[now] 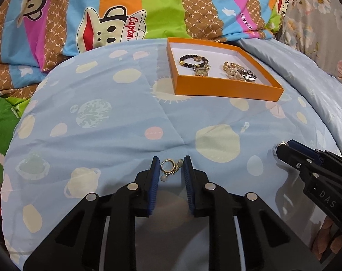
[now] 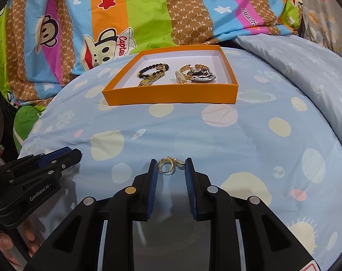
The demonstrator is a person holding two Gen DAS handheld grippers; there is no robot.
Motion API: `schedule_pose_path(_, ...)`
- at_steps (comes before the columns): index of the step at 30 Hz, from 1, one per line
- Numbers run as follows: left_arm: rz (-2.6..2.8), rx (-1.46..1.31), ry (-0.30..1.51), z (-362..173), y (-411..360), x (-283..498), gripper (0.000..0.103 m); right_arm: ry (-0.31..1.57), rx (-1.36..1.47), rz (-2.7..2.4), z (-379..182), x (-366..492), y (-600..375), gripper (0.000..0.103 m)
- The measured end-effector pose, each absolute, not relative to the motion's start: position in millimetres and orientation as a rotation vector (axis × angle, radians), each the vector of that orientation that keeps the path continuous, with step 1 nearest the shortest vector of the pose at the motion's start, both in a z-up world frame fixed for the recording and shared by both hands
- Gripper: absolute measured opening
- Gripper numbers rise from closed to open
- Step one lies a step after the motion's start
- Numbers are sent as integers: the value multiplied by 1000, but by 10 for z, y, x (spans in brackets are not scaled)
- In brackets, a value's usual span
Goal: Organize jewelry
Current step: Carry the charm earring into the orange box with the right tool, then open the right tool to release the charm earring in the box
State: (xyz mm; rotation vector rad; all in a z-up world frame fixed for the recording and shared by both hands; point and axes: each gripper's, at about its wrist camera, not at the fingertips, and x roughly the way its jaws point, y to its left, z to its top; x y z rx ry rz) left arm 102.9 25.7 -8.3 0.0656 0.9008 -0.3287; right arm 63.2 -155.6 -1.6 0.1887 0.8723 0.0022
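Left wrist view: the left gripper (image 1: 171,166) sits low at centre frame, its blue pads (image 1: 155,169) closed against a gold earring (image 1: 168,166) whose pale bead drop hangs just below, above a light blue planet-print quilt (image 1: 98,103). At the right edge the right gripper (image 1: 281,148) reaches in from the side, a small gold piece pinched at its tip. An orange box (image 1: 225,90) with a white floor lies in the upper middle of the frame, well apart from both tools; inside it, a dark beaded bracelet (image 1: 193,61) sits on the left and a gold chain bunched with a silver watch (image 1: 241,72) on the right.

Right wrist view: the right gripper (image 2: 171,166) grasps a second gold earring (image 2: 168,165) between its pads at lower centre, the hoop touching the left pad and a small charm touching the right. The left gripper (image 2: 73,153) enters at the lower left edge. A striped cartoon-monkey bedcover (image 2: 125,11) fills the top of both frames.
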Motion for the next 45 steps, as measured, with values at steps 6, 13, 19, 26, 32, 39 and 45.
schedule_pose_path(6, -350, 35, 876, 32, 286, 1009, 17, 851, 214, 7, 41, 616, -1595, 23)
schedule_pose_path(13, -385, 29, 802, 367, 165, 1119, 17, 788, 212, -5, 297, 767, -1705, 23)
schedule_pose_path(19, -402, 32, 727, 671, -36, 1349, 17, 732, 212, -23, 545, 1006, -1868, 23)
schedule_pose_path(26, -409, 30, 679, 848, -328, 1721, 17, 693, 197, -41, 684, 1401, -2000, 23)
schedule_pose_path(32, -396, 23, 681, 733, -522, 2093, 17, 686, 195, -52, 634, 1753, -2095, 23)
schedule_pose_path(39, -382, 19, 705, 492, -649, 2433, 17, 703, 196, -58, 473, 2126, -2195, 23)
schedule_pose_path(45, -374, 29, 708, 381, -687, 2568, 17, 715, 197, -61, 370, 2314, -2213, 23)
